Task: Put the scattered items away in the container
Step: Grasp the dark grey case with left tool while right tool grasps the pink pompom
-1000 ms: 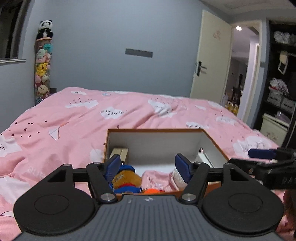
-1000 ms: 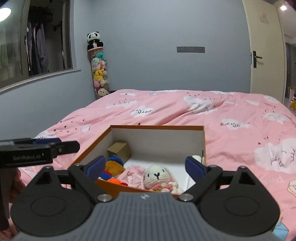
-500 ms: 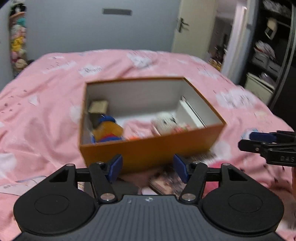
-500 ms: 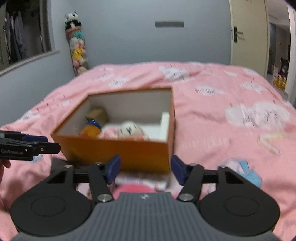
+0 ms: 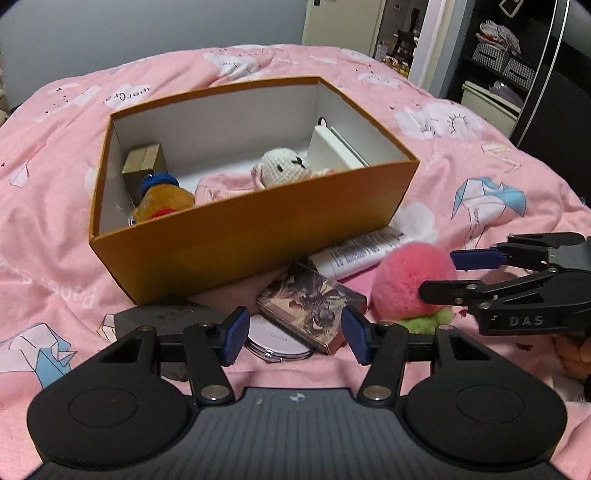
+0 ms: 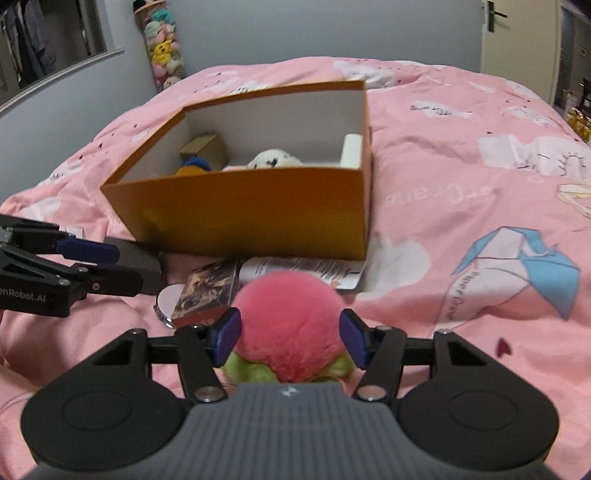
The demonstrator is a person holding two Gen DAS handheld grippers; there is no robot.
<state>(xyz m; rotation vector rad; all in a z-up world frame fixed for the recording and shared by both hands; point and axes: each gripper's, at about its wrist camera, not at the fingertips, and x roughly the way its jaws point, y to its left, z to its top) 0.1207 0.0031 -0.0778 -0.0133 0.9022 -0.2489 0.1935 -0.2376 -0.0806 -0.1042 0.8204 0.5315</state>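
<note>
An open orange box (image 5: 255,236) sits on the pink bed; inside are a white crochet bunny (image 5: 282,166), an orange plush (image 5: 162,199) and a small brown carton (image 5: 144,162). In front of it lie a pink plush peach (image 6: 288,314), a patterned card box (image 5: 310,308), a round compact (image 5: 275,343), a white tube (image 5: 360,251) and a dark case (image 5: 166,317). My right gripper (image 6: 290,332) is shut on the peach, pads against its fur. My left gripper (image 5: 293,332) hovers over the card box and compact, its jaws closing without touching them.
The pink duvet (image 6: 480,221) is soft and rumpled around the box. A door (image 6: 517,33) and dark shelves (image 5: 517,55) stand beyond the bed's far right. A column of plush toys (image 6: 164,48) stands at the wall.
Both grippers have sunk and tipped down from above the box to the items in front of it. The right jaws have narrowed onto the pink peach; the left jaws have narrowed a little.
</note>
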